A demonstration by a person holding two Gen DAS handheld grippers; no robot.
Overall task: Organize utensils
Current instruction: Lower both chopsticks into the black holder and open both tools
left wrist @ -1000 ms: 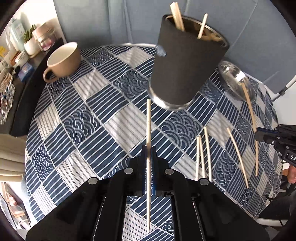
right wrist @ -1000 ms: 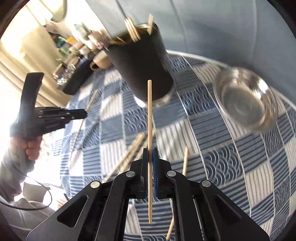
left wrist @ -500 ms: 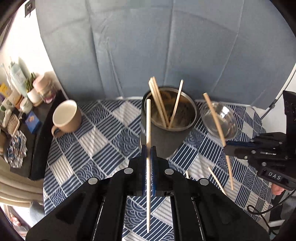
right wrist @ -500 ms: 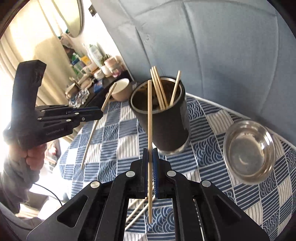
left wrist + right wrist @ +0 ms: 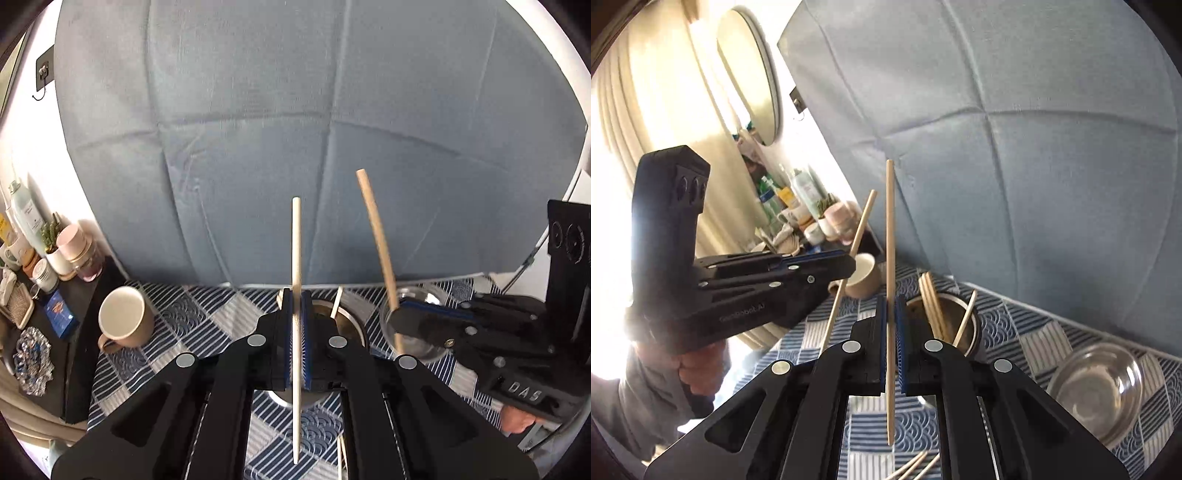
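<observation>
Left tool (image 5: 296,328): clamped on one chopstick (image 5: 296,258), upright, centre frame. Right tool (image 5: 891,343): clamped on a second stick (image 5: 890,258), likewise upright.

Holder (image 5: 960,314): metal cup directly past both tools, low centre, several sticks inside. Bowl (image 5: 1097,384): lower right. Mug (image 5: 123,317): left, on the desk (image 5: 207,314). Loose sticks (image 5: 912,467): bottom edge, not yet collected.

Step in hand, as you stand: carrying two sticks to the holder. Next: tip each lower end over the rim, then let go.

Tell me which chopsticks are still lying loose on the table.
The chopsticks at the near edge, flat on the checked tablecloth; others stand in the holder or are clamped in grippers.
</observation>
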